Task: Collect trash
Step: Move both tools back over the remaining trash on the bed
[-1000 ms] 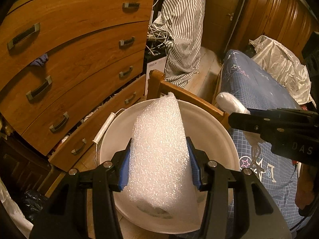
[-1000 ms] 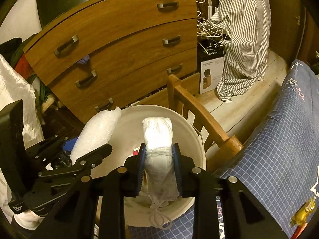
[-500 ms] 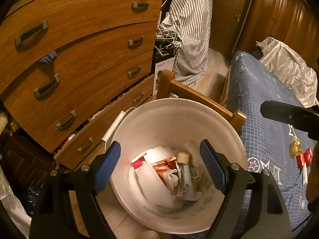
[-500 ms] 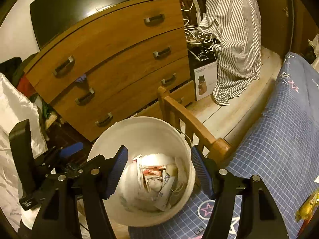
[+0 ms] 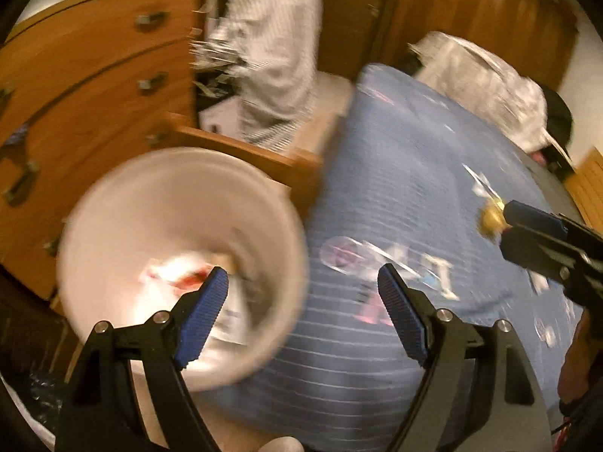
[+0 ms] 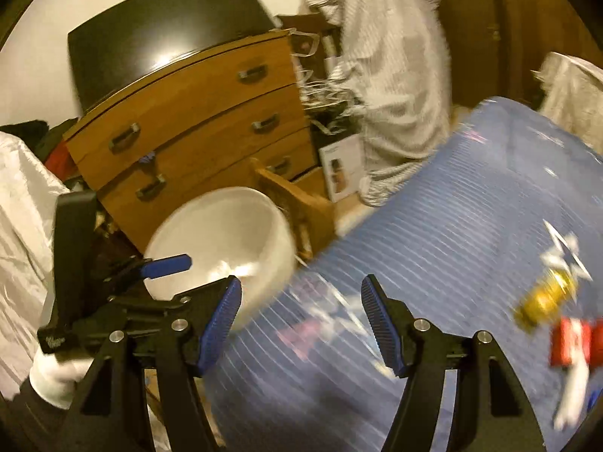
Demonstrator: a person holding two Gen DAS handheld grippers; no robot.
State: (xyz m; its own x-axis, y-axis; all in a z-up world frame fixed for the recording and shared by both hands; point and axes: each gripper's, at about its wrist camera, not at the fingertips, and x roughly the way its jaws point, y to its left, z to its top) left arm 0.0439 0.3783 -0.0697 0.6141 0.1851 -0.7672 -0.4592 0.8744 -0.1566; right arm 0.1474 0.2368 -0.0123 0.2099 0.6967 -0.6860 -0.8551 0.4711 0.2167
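White bucket (image 5: 113,203) rim touching blue bedcover (image 5: 395,196) edge.

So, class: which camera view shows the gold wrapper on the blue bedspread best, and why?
The right wrist view: the gold wrapper shows whole, though blurred, beside a red packet. In the left wrist view it is small, partly hidden behind the right gripper.

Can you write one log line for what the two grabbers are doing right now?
left gripper: open, empty | right gripper: open, empty | bucket: trash inside | bed: yellow wrapper, red packet left to collect
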